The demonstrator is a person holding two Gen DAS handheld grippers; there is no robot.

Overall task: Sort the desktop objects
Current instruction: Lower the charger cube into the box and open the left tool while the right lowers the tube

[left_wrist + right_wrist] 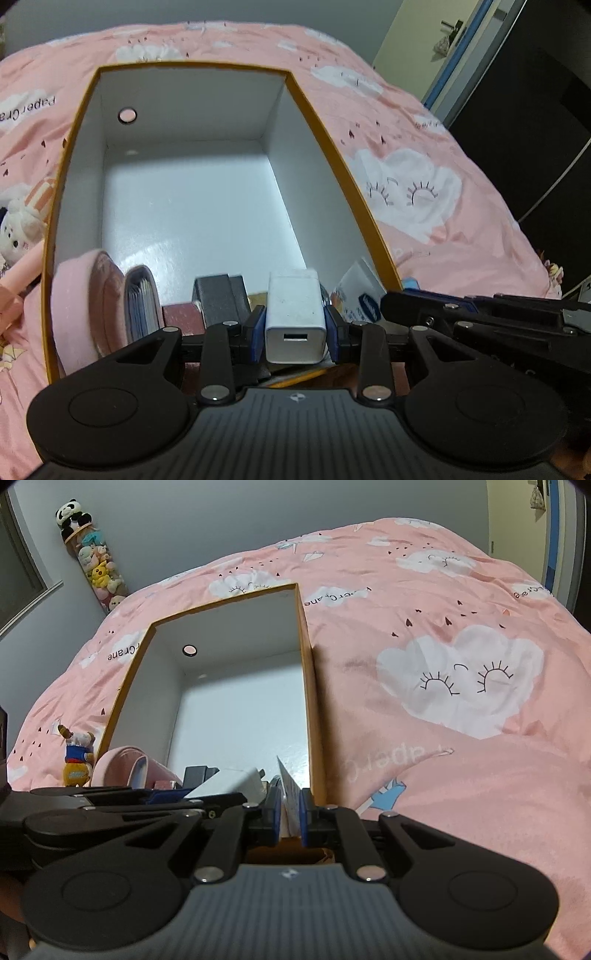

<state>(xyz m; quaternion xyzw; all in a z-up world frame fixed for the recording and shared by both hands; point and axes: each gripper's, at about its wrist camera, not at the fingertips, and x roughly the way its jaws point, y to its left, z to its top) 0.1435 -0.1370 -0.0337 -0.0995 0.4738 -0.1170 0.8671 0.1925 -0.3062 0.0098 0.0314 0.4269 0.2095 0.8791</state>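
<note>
Left gripper (295, 326) clamped on white charger (295, 314), held over near end of box (325, 125). Right gripper (289, 814) clamped on tissue pack (291, 790), beside box's right wall.

Black linkage arms, silver rivets, blue-padded fingers (259, 328), ribbed grey housing.

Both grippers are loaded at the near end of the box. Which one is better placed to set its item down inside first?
Left, probably. The left gripper holds the white charger over the box interior, bare floor ahead. The right gripper pinches a thin packet close to the box's right wall.
</note>
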